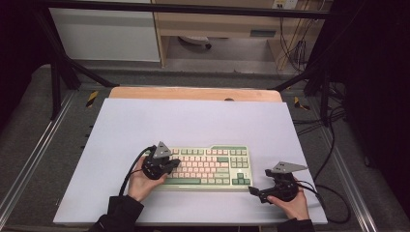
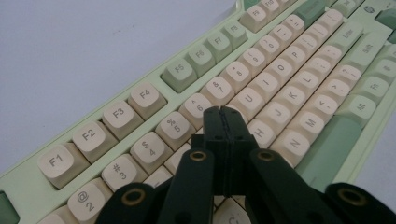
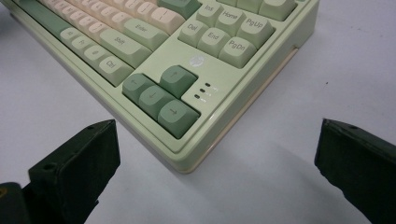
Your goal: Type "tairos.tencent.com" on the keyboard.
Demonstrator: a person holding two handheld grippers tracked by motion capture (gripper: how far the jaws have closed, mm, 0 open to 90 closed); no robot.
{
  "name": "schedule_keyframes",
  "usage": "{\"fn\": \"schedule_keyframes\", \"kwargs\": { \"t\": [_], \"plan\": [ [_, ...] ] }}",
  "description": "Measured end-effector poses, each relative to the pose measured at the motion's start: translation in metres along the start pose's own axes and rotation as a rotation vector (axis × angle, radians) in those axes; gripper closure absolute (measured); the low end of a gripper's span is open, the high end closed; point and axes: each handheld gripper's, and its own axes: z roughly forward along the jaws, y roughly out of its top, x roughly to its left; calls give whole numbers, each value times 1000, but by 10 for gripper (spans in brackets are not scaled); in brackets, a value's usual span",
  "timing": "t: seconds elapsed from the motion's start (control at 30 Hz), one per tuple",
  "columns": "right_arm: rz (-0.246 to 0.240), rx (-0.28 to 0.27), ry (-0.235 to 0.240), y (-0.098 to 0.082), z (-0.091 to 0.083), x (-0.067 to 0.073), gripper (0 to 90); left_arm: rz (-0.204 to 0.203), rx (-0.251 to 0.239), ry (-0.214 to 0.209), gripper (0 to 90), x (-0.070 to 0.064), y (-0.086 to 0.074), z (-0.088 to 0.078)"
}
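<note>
High view: green and cream keyboard [image 1: 208, 167] lying near worktop [image 1: 193, 121] front edge, left gripper [image 2: 223, 116] jaws closed empty over its middle keys, right gripper [image 3: 217, 154] jaws wide apart by its corner; best pressed straight down, gently.

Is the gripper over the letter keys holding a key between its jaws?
No, the left gripper has its jaws pressed flat together, empty, above the keyboard.

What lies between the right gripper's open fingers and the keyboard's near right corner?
Nothing: in the right gripper view, bare white table surface separates the right gripper from the keyboard corner by the arrow keys.
</note>
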Motion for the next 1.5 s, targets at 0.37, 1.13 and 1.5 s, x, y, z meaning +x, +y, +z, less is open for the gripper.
{"fn": "schedule_keyframes", "kwargs": {
  "t": [0.37,1.13,1.5],
  "plan": [
    [4,1,1,0,0,0,7,3,-14,-9,897,2,-6,-18],
    [-1,5,0,0,1,0,6,-36,-10,27,897,22,-33,-43],
    [-3,5,0,0,1,0,7,-48,6,46,898,28,-41,-42]
  ]
}}
